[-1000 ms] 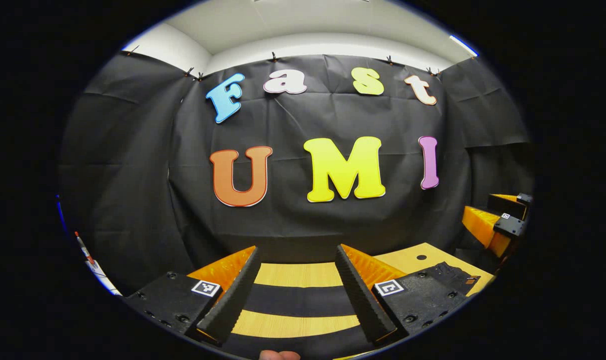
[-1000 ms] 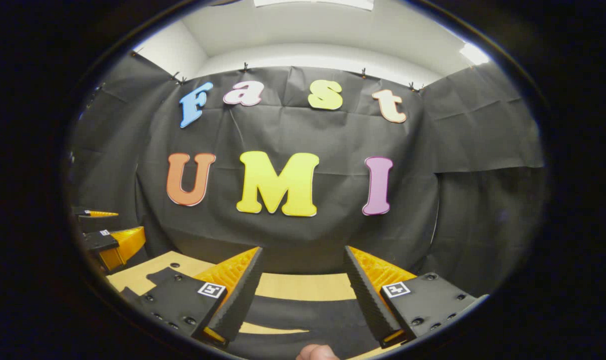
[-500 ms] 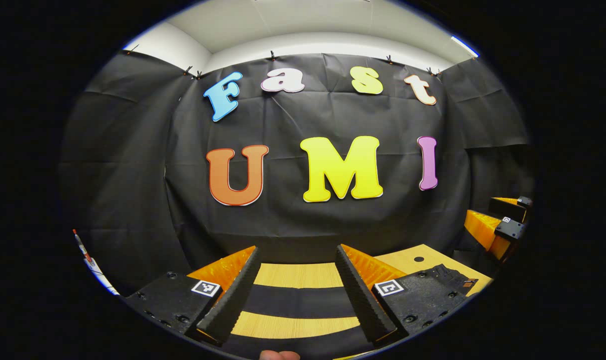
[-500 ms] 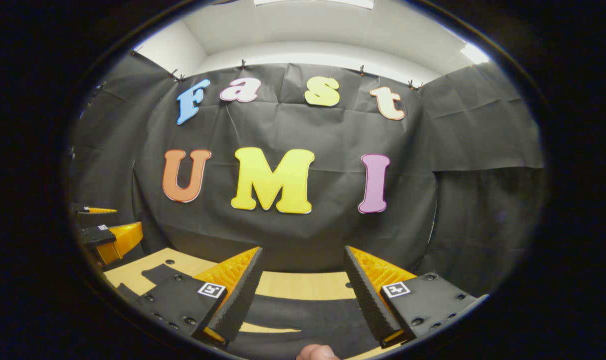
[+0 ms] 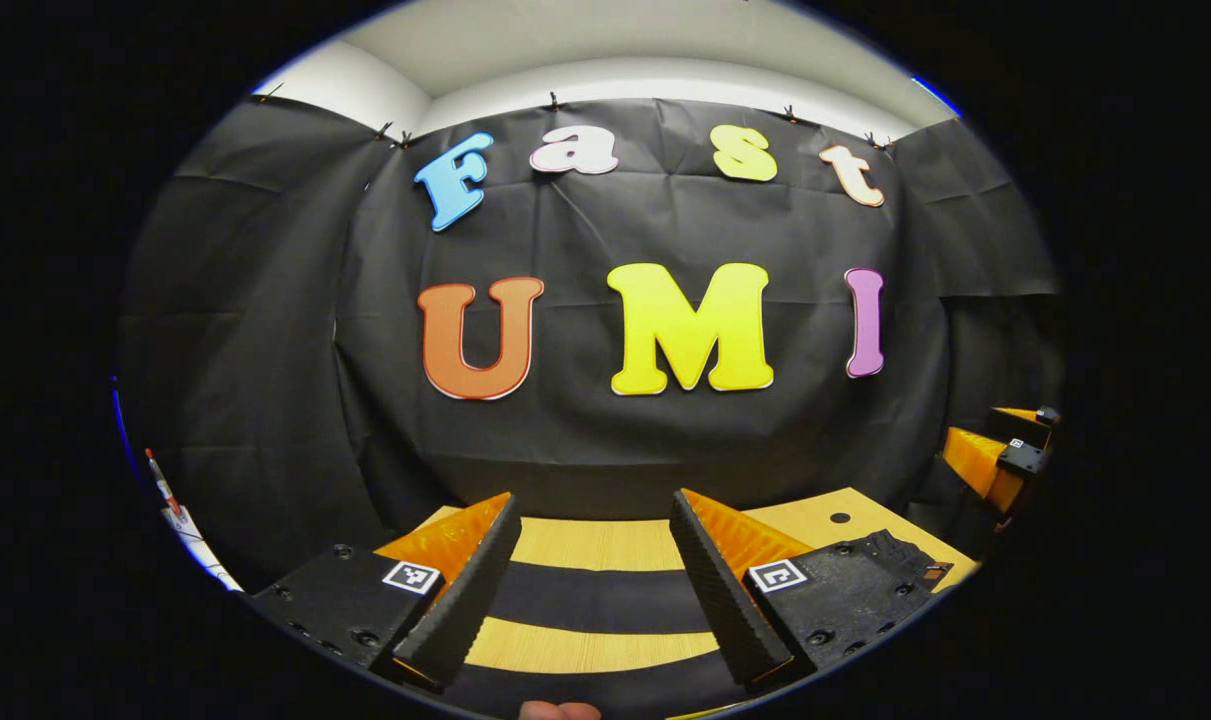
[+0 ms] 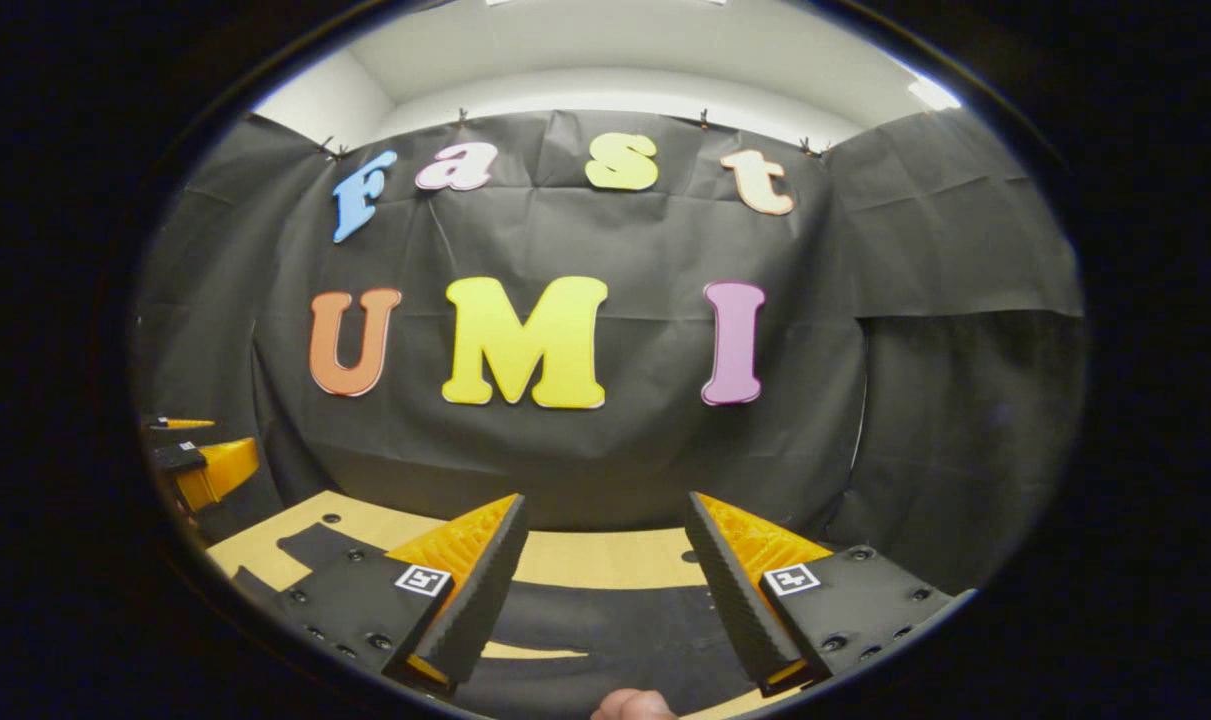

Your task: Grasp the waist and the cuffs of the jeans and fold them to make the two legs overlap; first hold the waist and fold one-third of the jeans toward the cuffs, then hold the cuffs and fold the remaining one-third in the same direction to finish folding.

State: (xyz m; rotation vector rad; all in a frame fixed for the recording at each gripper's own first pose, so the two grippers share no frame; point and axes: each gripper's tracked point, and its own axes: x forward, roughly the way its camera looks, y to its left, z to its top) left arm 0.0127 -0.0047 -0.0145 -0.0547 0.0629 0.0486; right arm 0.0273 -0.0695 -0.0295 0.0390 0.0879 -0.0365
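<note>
Open air lies ahead of both grippers above the wooden table (image 5: 585, 545); the black cloth wall (image 5: 585, 440) closes its far edge.

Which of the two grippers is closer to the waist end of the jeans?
Right, probably. The right gripper hovers over the jeans' broad waist; the left gripper hovers over the two legs.

Right gripper (image 6: 605, 590): fingers spread apart, nothing between them, held above a wooden table (image 6: 605, 558). Dark jeans (image 6: 615, 630) lie flat on the table below. Left gripper (image 6: 205, 470) at far left edge. Fingertip (image 6: 630, 706) at bottom.
</note>
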